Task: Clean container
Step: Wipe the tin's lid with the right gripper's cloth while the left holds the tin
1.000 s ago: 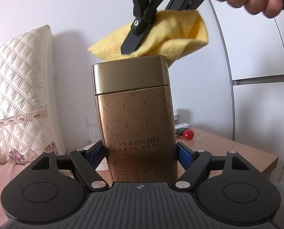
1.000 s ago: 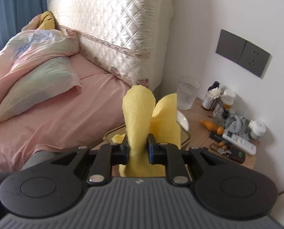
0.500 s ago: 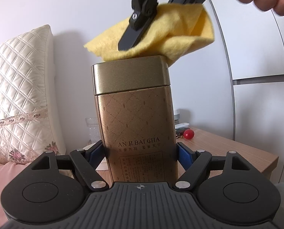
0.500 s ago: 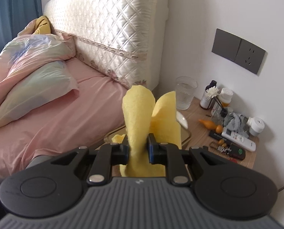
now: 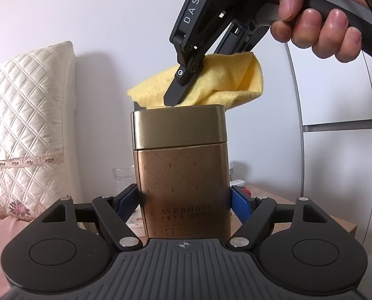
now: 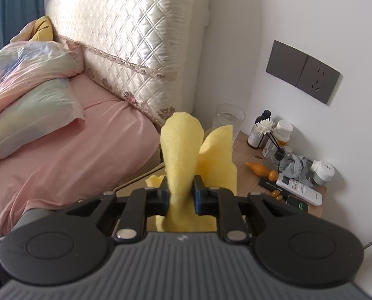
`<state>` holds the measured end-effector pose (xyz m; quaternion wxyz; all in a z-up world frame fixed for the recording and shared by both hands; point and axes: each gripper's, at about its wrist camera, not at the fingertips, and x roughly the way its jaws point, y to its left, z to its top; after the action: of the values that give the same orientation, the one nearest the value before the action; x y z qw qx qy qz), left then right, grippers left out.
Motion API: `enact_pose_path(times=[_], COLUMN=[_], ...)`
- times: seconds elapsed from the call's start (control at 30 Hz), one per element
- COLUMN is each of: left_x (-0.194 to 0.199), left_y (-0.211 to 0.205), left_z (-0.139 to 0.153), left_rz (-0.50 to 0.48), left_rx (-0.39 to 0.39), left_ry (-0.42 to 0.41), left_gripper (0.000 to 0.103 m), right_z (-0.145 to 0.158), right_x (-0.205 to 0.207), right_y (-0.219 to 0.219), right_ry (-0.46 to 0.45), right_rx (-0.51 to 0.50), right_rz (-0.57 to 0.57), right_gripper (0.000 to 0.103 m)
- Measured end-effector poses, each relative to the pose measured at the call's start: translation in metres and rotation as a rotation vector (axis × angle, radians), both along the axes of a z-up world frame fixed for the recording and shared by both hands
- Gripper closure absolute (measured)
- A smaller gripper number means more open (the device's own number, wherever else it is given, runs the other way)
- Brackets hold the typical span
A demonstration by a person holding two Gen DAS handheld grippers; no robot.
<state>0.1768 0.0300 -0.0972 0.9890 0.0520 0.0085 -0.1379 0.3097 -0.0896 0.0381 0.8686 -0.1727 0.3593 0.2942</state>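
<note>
Only left view shows tin (image 5: 183,175) under cloth (image 5: 210,85).

The room is bright with soft daylight. Past my left fingers the gold tin (image 5: 182,172) throws a soft gray shadow on the white wall (image 5: 98,25). The tin's lid shines a little. Straight lines bend near the picture edges. Close to my fingers, things look a bit blurry.

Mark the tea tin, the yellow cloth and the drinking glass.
tea tin (image 5: 183,175): left wrist view, front face of the body, below the lid.
yellow cloth (image 6: 182,147): right wrist view, upright fold above the right claw.
drinking glass (image 6: 229,117): right wrist view, its side wall.
</note>
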Motion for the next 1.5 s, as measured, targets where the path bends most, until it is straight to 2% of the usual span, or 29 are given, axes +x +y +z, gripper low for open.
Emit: enact_pose_path(times=[0.3, 0.63, 1.5], left_x=[-0.001, -0.003, -0.004], left_y=[0.0, 0.001, 0.005], left_z=[0.001, -0.001, -0.001], left_rz=[0.004, -0.004, -0.012], left_rx=[0.0, -0.004, -0.001], left_ry=[0.007, 0.006, 0.016], left_gripper=[0.023, 0.023, 0.023], right_z=[0.001, -0.008, -0.005], right_x=[-0.015, 0.023, 0.024], right_y=[0.007, 0.003, 0.021], right_ry=[0.01, -0.057, -0.033], right_rx=[0.001, 0.008, -0.01], right_rz=[-0.011, -0.077, -0.121], right_gripper=[0.084, 0.084, 0.084])
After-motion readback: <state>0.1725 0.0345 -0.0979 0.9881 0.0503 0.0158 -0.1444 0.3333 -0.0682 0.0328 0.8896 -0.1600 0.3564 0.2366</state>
